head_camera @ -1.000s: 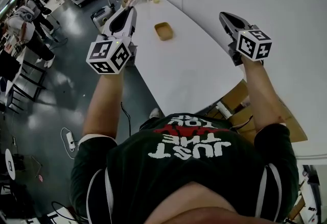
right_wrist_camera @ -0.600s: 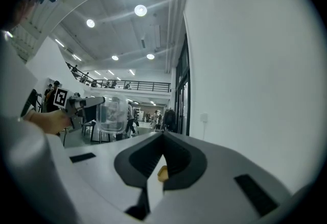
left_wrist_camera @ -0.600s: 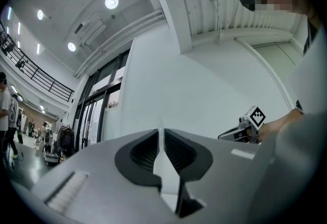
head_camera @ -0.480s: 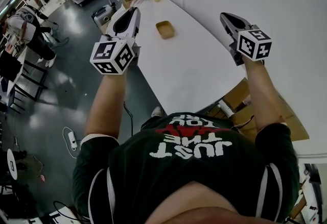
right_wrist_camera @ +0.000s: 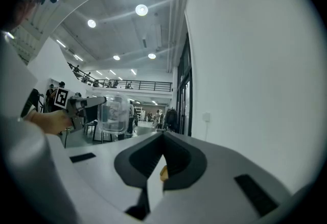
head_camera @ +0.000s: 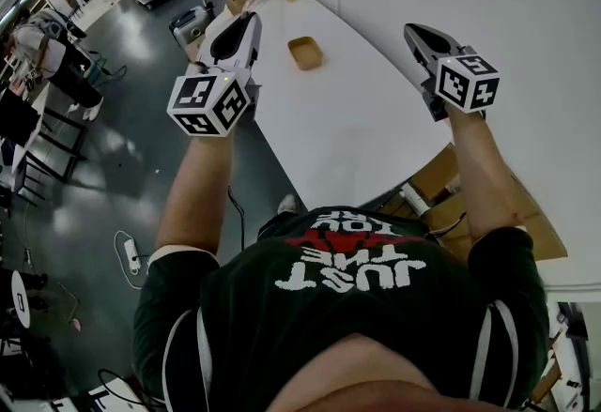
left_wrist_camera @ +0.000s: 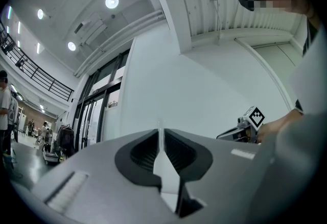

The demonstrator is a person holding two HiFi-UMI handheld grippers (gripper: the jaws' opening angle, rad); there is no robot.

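Note:
My left gripper (head_camera: 246,21) hangs in the air over the left edge of a white table (head_camera: 347,124), its jaws shut with nothing between them (left_wrist_camera: 159,130). My right gripper (head_camera: 414,29) is held above the table's right side, next to a white wall, also shut and holding nothing (right_wrist_camera: 163,134). A small yellow tray (head_camera: 302,53) lies on the table between and beyond the two grippers; a sliver of it shows below the right jaws (right_wrist_camera: 162,172). A clear plastic container (right_wrist_camera: 113,112) stands at the table's far end, past the left gripper's tip.
A dark floor (head_camera: 84,175) lies left of the table, with a cable and power strip (head_camera: 129,258). Cardboard boxes (head_camera: 439,177) sit under the table's near end. People (head_camera: 42,35) and chairs are far off at the upper left.
My left gripper has shifted a little forward and to the right, nearer the table's edge. The right gripper has stayed where it was.

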